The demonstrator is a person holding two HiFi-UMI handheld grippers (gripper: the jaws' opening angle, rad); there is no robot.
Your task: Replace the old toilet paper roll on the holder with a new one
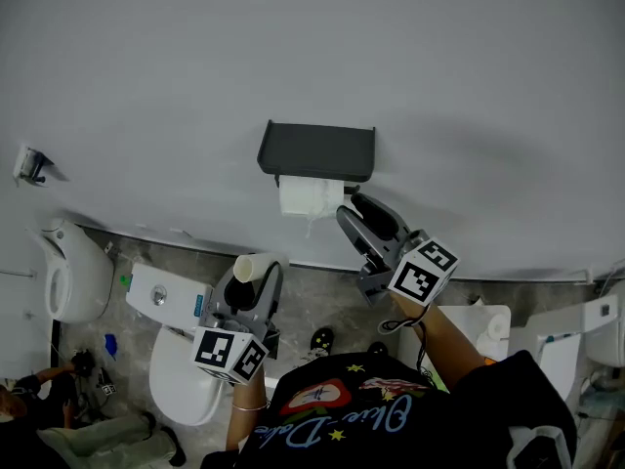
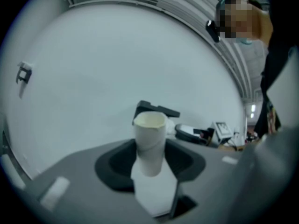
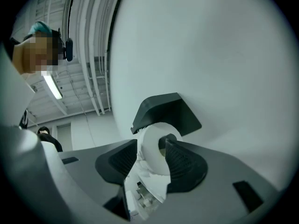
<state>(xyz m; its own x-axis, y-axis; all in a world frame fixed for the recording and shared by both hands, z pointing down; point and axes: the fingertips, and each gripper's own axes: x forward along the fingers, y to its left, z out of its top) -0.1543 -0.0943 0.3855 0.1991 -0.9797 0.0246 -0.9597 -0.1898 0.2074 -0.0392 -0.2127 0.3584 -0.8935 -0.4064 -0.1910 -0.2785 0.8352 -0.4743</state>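
Cardboard tube clamped in the left tool.

Soft even light, dark fisheye corners (foreground blurred)

The head view looks steeply down the wall from above. All three views share the toilet paper holder; the right gripper view is nearest it, the left farther back.
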